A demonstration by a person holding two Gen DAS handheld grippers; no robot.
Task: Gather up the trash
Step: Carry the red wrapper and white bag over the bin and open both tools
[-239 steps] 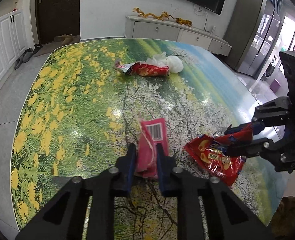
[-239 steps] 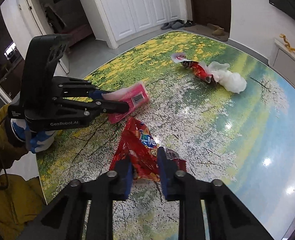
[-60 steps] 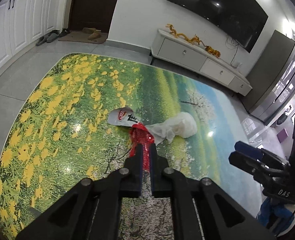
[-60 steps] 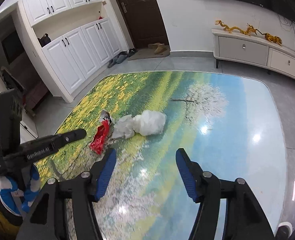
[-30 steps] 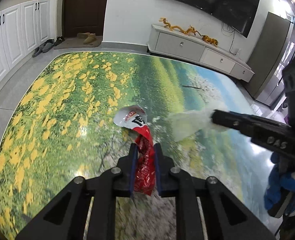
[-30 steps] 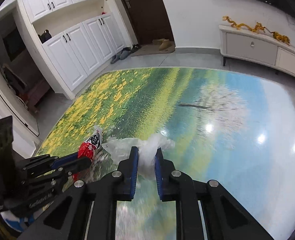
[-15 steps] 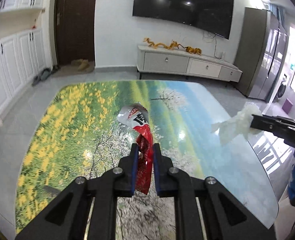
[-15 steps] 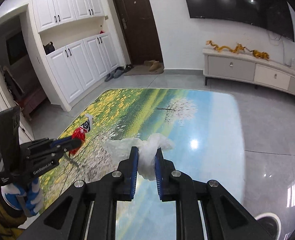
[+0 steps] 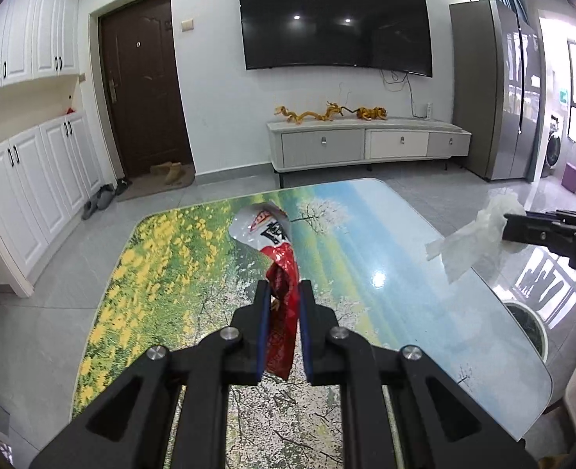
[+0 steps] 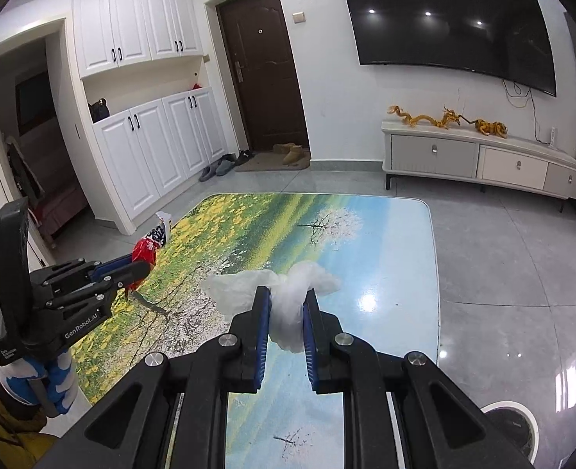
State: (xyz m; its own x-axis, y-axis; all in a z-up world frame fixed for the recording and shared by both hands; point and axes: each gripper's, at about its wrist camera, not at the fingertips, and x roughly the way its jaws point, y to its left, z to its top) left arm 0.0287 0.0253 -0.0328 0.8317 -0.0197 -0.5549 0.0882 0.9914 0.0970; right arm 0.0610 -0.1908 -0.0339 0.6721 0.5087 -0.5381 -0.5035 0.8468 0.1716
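both pieces are now up off the desk [image 9: 424, 242]. left gripper [image 9: 281, 314] jaws squeeze the red wrapper [image 9: 280, 293]; right gripper [image 10: 285, 322] jaws squeeze the white bag [image 10: 288, 305]. next comes the bin [image 10: 510, 426].

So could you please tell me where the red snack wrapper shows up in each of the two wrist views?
Left wrist view: the red snack wrapper hangs at centre, clamped in the left tool.
Right wrist view: the wrapper shows small at the left edge, sticking out of that same tool.
Shared landmark: the wall television above the white cabinet.
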